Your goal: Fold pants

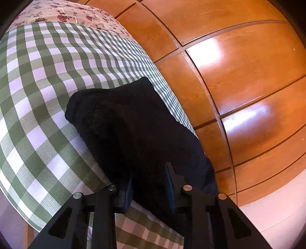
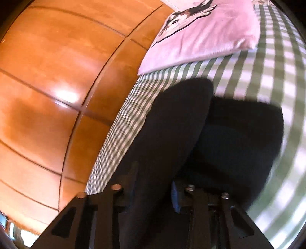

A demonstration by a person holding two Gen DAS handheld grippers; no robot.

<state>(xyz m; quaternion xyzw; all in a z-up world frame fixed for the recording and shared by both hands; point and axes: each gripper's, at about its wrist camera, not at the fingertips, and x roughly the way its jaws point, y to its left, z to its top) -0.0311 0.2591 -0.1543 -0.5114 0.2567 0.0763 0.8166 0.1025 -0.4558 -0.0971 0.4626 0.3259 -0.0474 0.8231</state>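
The black pants point(image 1: 133, 124) lie on a bed with a green and white checked cover point(image 1: 38, 86), near its edge. My left gripper point(image 1: 151, 183) is shut on a bunch of the pants cloth, which drapes over and between its fingers. In the right wrist view the pants point(image 2: 181, 124) hang forward in two dark folds. My right gripper point(image 2: 155, 189) is shut on the pants cloth too; its fingers are partly hidden by the fabric. That view is blurred.
A wooden wardrobe with panelled doors point(image 1: 239, 67) stands close beside the bed, also in the right wrist view point(image 2: 47, 76). A pink pillow with a dog print point(image 2: 206, 32) lies on the bed. A floral sheet point(image 1: 76, 11) lies at the far end.
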